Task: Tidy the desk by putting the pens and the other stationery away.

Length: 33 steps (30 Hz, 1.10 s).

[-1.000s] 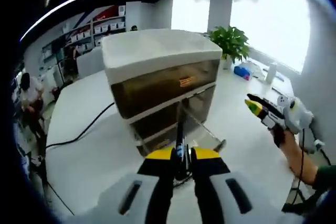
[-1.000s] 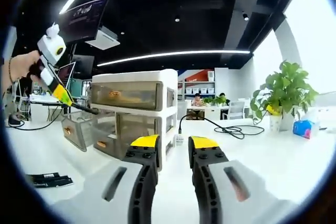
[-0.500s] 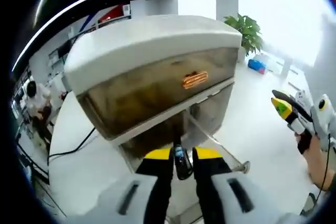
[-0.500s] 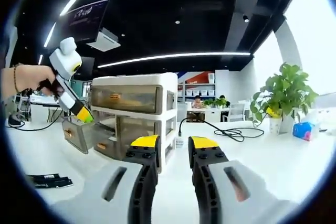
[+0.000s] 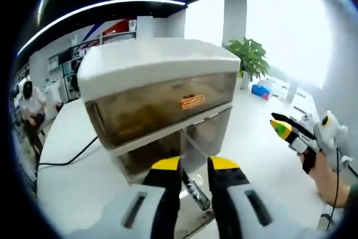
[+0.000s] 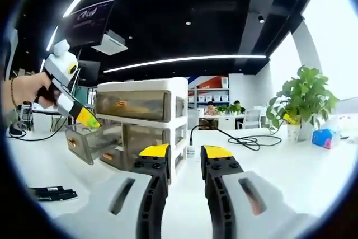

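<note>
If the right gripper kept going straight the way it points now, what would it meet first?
Probably the drawer unit: the right gripper points at its near white corner, across bare desk. Depth is hard to judge.

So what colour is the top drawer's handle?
Orange handle on the drawer unit; clearest in the left gripper view.

An open-plan office: long white desks (image 6: 313,177) beyond the jaws, seated workers (image 6: 210,106), shelving (image 5: 109,33), a potted plant (image 6: 302,104), ceiling light strips (image 6: 184,59) above.

left tool (image 5: 194,165) yellow tips, blk fingers, wht body, right tool (image 6: 184,152) same, bracelet (image 6: 11,92) on wrist
</note>
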Available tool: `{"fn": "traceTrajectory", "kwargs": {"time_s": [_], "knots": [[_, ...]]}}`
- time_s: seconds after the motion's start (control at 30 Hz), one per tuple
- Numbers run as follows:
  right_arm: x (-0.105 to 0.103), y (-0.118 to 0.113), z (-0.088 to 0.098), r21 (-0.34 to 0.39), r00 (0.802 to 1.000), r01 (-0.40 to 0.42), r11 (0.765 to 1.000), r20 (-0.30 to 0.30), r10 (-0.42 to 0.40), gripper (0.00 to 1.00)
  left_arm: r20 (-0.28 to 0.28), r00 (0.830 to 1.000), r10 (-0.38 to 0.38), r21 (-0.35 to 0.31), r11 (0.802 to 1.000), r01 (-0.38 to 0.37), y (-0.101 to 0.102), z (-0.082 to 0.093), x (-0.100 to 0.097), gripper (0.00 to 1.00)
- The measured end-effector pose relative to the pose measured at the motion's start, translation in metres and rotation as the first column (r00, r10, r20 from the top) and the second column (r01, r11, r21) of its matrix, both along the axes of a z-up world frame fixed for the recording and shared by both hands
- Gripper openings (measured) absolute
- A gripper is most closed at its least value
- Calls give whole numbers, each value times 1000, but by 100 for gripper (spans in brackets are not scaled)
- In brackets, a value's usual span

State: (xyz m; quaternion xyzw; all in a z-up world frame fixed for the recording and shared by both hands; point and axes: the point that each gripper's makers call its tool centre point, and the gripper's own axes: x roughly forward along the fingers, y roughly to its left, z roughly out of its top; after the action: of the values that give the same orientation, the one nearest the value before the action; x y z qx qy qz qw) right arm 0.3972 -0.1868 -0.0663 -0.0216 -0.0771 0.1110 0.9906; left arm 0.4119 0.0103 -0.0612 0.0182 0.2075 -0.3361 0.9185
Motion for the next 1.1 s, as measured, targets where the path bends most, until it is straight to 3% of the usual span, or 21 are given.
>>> {"fn": "traceTrajectory", "kwargs": {"time_s": [0.07, 0.2, 0.3, 0.37, 0.5, 0.57, 0.7, 0.77, 0.8, 0.87, 0.93, 1.03, 1.1], "knots": [[0, 0, 1, -1, 1000, 1, 1000, 3, -1, 25, 30, 1000, -8, -29, 1000, 9, 3, 8, -8, 19], [-2, 0, 5, 1, 1000, 0, 1000, 17, 0, 25, 192, 980, -44, -89, 994, 62, 5, 31, -43, 19], [-3, 1, 6, -1, 1000, -4, 1000, 19, 4, 25, 352, 934, -65, -99, 989, 106, 6, 47, -81, 20], [-3, 2, 7, -1, 1000, -8, 1000, 20, 8, 25, 400, 915, -43, -149, 983, 111, 7, 54, -97, 20], [-4, 6, 6, 3, 1000, -20, 1000, 18, 20, 25, 413, 908, -74, -164, 974, 154, 7, 39, -132, 23], [-4, 8, 6, -2, 999, -28, 1000, 14, 28, 25, 433, 902, -3, -204, 974, 101, 15, 31, -142, 29], [-5, 10, 6, -7, 999, -34, 999, 16, 34, 25, 426, 904, 6, -92, 995, 37, 32, -9, -167, 33], [-6, 8, 8, -3, 999, -29, 1000, 22, 29, 25, 413, 911, 23, -26, 1000, -14, 46, -26, -172, 33], [-6, 8, 9, -2, 999, -28, 1000, 26, 28, 25, 386, 922, 33, 15, 999, -43, 54, -38, -174, 34], [-6, 7, 9, -7, 999, -24, 1000, 27, 24, 25, 369, 928, 46, 41, 997, -65, 59, -48, -178, 35], [-7, 8, 10, -4, 999, -28, 1000, 27, 28, 25, 360, 932, 49, 29, 998, -63, 58, -55, -185, 37], [-10, 11, 11, 0, 999, -37, 999, 31, 37, 25, 306, 952, 29, 8, 999, -33, 49, -74, -197, 40], [-11, 13, 12, 0, 999, -41, 999, 32, 41, 25, 292, 957, 11, 21, 1000, -18, 42, -87, -206, 37]]}}
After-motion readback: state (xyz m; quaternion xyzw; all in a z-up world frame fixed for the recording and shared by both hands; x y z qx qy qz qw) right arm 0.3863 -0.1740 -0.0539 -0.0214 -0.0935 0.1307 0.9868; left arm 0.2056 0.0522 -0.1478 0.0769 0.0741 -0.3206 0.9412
